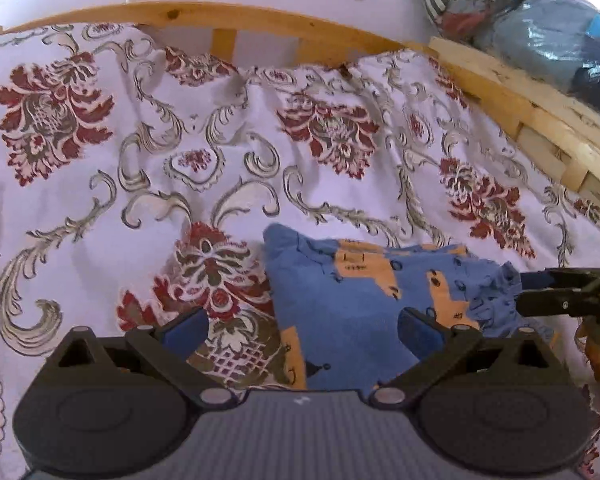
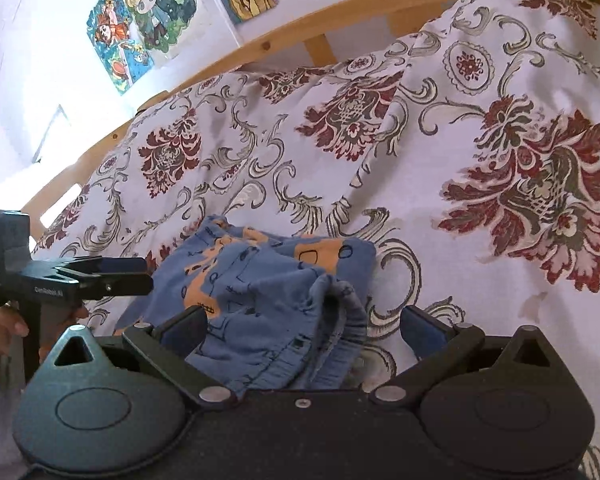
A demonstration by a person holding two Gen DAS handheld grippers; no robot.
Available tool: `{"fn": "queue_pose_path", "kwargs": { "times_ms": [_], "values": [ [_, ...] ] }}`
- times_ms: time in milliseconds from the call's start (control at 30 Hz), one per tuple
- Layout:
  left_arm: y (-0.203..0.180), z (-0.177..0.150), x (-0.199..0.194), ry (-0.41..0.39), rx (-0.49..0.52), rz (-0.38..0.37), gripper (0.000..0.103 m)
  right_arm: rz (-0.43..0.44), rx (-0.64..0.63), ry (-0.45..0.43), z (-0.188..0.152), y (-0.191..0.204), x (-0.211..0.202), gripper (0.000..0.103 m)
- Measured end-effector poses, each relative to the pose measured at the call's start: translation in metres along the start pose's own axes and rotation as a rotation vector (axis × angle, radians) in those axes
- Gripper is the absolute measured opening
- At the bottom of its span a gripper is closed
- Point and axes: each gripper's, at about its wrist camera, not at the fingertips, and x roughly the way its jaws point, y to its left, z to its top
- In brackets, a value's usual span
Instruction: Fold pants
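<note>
pants: compact blue-and-orange bundle on the floral bedspread, well short of the wooden bed rail | progress: seemingly folded, waistband end rumpled, needs flattening | left gripper: jaws spread, empty | right gripper: jaws spread, straddling the waistband

The pants are blue with orange patches and small dark printed figures. They lie folded into a compact, roughly rectangular bundle on the bed, slightly rumpled, with the gathered elastic waistband bunched up at one end.
</note>
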Motion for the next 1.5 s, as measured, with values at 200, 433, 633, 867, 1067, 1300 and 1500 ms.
{"fn": "queue_pose_path", "kwargs": {
  "times_ms": [200,433,633,867,1067,1300,1500],
  "values": [
    [0.002,-0.008,0.012,0.044,-0.020,-0.024,0.103,0.023,-0.003,0.024,-0.004,0.000,0.006,0.091],
    [0.007,-0.010,0.014,0.068,-0.037,-0.043,0.103,-0.010,-0.008,0.033,-0.006,0.003,0.010,0.085],
    [0.010,-0.010,0.017,0.086,-0.054,-0.039,0.103,-0.006,0.017,0.027,-0.007,0.000,0.009,0.085],
    [0.009,-0.009,0.014,0.091,-0.062,-0.051,0.093,0.012,0.031,0.027,-0.009,0.000,0.009,0.074],
    [0.005,-0.009,0.013,0.098,-0.044,-0.091,0.075,0.027,0.062,0.025,-0.009,-0.003,0.009,0.071],
    [0.012,-0.008,0.017,0.139,-0.104,-0.132,0.048,0.066,0.126,0.024,-0.008,-0.010,0.006,0.075],
    [0.019,-0.006,0.020,0.164,-0.152,-0.131,0.038,0.082,0.158,0.019,-0.008,-0.013,0.005,0.070]
  ]
}}
